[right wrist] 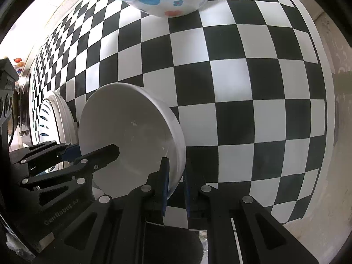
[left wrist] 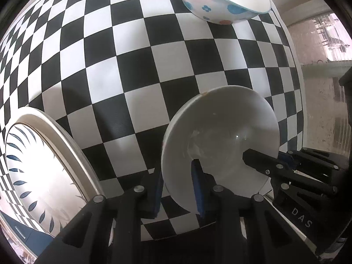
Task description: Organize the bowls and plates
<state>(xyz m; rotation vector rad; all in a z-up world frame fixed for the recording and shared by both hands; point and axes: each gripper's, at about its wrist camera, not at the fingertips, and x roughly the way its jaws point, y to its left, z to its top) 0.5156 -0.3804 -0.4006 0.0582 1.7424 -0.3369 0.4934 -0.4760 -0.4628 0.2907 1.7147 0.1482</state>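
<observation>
Sorting in progress: white bowl carried by both grippers, nothing yet stacked.

We find the left gripper [left wrist: 178,189] and right gripper [right wrist: 175,186] each with fingers clamped on opposite rims of the white bowl [left wrist: 220,140], above the checkered counter [left wrist: 132,70]. We count two bowls and one plate: the flowered bowl [left wrist: 222,4] sits beyond the white bowl, the leaf-patterned plate [left wrist: 44,171] to its left, neither yet grouped.
</observation>
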